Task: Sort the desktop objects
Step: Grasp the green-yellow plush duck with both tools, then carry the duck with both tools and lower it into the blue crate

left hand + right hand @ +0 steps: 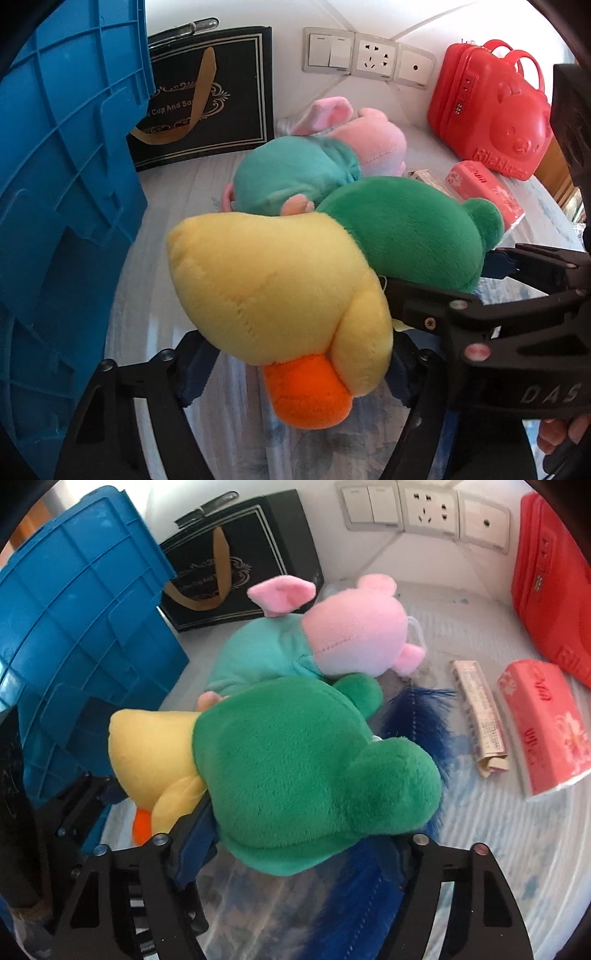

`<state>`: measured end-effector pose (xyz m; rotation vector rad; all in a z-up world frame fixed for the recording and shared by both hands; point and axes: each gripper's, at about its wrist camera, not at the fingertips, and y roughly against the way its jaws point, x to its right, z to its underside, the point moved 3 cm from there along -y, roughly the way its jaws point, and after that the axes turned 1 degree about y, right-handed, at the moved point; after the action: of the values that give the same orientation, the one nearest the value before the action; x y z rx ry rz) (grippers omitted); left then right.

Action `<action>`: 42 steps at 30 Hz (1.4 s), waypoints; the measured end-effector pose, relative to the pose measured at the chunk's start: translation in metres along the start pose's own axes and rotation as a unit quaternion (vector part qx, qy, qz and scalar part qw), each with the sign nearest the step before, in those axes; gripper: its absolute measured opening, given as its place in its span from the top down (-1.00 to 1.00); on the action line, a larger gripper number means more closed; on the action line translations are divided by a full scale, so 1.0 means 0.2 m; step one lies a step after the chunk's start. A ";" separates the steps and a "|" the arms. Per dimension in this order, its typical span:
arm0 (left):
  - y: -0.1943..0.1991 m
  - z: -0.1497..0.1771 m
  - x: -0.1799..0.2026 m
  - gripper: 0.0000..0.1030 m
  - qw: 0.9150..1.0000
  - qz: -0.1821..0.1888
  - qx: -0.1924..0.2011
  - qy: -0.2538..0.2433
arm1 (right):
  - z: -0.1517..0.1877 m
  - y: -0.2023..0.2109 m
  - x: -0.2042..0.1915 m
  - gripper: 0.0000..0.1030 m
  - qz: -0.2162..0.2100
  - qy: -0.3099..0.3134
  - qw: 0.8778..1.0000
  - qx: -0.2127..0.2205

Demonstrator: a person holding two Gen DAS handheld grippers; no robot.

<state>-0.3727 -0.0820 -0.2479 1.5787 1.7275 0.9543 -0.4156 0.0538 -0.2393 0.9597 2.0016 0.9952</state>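
- A blue plastic crate (pixel 66 192) fills the left side, standing on a pale patterned tabletop (pixel 155 295).
- Behind it, a black gift bag (pixel 236 103) with a tan ribbon handle stands against the white wall.
- In the middle lies a duck plush (pixel 280 295), its yellow head and orange beak on the left and its green body (pixel 295 775) on the right.
- The left gripper (pixel 295 373) is partly closed with its pads against the duck's yellow head near the beak, gripping it.
- The right gripper (pixel 306 853) is partly closed around the green body, which sits between its fingers and appears pinched.
- Just behind the duck and touching it lies a pink pig plush (pixel 354 635) in a teal outfit.
- A blue feather (pixel 417 716) lies beside the green body.
- Further right lie a folded paper packet (pixel 480 716) and a red tissue pack (pixel 535 723).
- A red plastic case (pixel 487 110) stands at the far right, below wall switches and a socket (pixel 373 55).
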 end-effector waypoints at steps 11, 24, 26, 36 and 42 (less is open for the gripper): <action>0.31 0.08 0.14 -0.41 0.998 0.004 0.055 -0.029 | 0.12 0.34 -0.03 -0.39 0.004 0.009 0.999 0.043; 1.03 0.34 0.35 -0.42 0.990 0.007 0.136 -0.039 | 0.45 1.00 -0.25 -0.42 0.012 0.033 0.993 0.114; 1.13 0.37 0.34 -0.42 0.988 0.007 0.151 -0.040 | 0.49 1.10 -0.32 -0.42 0.017 0.040 0.991 0.130; 1.74 0.45 0.11 -0.45 0.968 -0.023 0.243 -0.052 | 0.57 1.57 -0.80 -0.45 0.016 0.083 0.971 0.222; 1.93 0.46 -0.18 -0.45 0.963 -0.050 0.261 -0.037 | 0.52 1.62 -1.16 -0.45 0.007 0.115 0.962 0.247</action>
<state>-0.0772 -0.0958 0.0195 1.7919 2.0931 0.3939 -0.1198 0.0340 0.0454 1.1586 2.5103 0.6411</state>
